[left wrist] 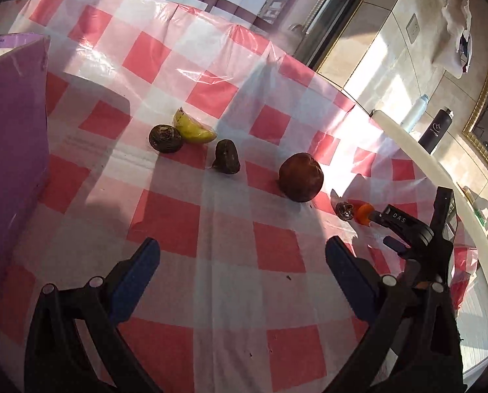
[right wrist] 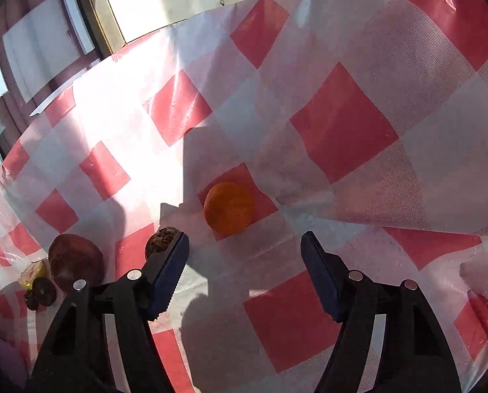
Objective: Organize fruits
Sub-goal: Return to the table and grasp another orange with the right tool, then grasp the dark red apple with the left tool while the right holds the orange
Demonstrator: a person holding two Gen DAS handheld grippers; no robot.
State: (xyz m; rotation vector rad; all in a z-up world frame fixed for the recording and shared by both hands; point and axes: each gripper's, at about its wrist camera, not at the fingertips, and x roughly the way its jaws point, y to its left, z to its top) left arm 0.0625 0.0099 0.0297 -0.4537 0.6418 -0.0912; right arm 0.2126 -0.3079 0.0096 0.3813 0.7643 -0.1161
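Fruits lie on the red-and-white checked cloth (left wrist: 211, 229): a yellow-green piece (left wrist: 193, 127), two dark fruits (left wrist: 165, 138) (left wrist: 226, 157), a red-brown round fruit (left wrist: 301, 177), a small dark fruit (left wrist: 345, 211) and an orange (left wrist: 365, 213). My left gripper (left wrist: 242, 245) hangs open over bare cloth, short of them. My right gripper (right wrist: 244, 239) is open, with the orange (right wrist: 230, 208) just beyond its tips and untouched. The small dark fruit (right wrist: 163, 240) sits against the outside of its left finger. The right gripper (left wrist: 381, 229) also shows at the right of the left wrist view.
A purple box (left wrist: 11, 131) stands at the left of the table. The white table rim (left wrist: 407, 144) curves along the right, with two bottles (left wrist: 435, 131) beyond it. A flap of cloth (right wrist: 407, 163) is folded over just past the orange.
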